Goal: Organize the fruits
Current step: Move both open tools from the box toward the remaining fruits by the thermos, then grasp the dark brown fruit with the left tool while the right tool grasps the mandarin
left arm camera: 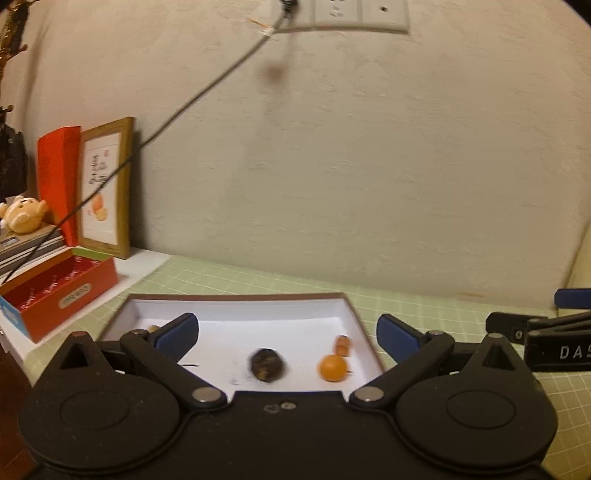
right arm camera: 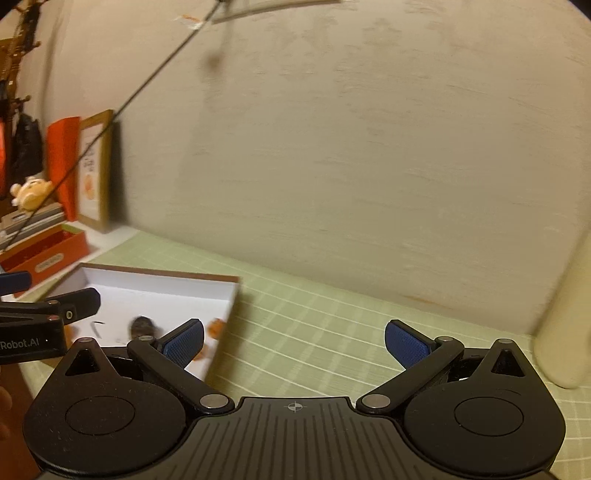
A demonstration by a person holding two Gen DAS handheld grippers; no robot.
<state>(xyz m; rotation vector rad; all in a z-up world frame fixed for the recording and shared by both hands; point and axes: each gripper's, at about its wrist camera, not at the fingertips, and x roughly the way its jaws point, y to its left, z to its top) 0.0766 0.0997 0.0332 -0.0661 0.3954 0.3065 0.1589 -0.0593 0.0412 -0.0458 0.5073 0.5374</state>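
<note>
Hovering over white tray [left arm camera: 236, 304]: left hand-held gripper [left arm camera: 287, 338], spread wide, empty; right hand-held gripper [right arm camera: 294, 341] wide over mat [right arm camera: 314, 325].

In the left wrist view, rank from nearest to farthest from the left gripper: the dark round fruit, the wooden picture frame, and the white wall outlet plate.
1. Dark round fruit: in the white tray, between the open fingers of the left gripper.
2. Wooden picture frame: far left, leaning at the wall.
3. White wall outlet plate: high on the wall, top centre.
</note>
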